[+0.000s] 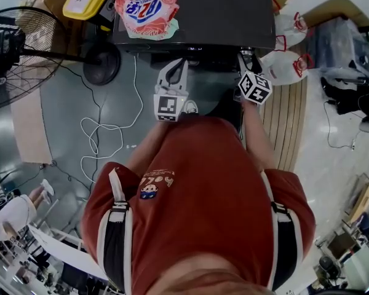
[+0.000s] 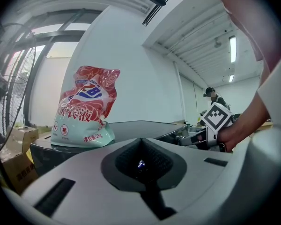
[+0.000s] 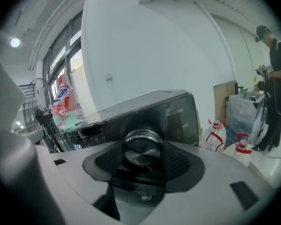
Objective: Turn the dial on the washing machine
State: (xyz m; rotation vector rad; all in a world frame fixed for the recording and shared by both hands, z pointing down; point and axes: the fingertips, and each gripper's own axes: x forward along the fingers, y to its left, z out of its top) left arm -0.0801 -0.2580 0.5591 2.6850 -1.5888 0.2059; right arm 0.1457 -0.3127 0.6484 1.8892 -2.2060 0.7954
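Note:
The dark washing machine [image 1: 197, 11] stands in front of the person, its control panel facing them. In the right gripper view its round silver dial [image 3: 141, 144] sits between the black pads of my right gripper [image 3: 141, 154], which press on both of its sides. In the head view the right gripper [image 1: 243, 59] reaches the machine's front edge at the right. My left gripper [image 1: 177, 65] hangs just left of it, short of the panel. Its pads [image 2: 141, 165] meet with nothing between them.
A red and mint detergent bag [image 1: 149, 8] lies on the machine's lid. A floor fan [image 1: 12, 54] and a white cable are at the left. Plastic jugs with red caps [image 1: 289, 60] stand at the right. Another person [image 3: 276, 78] stands far right.

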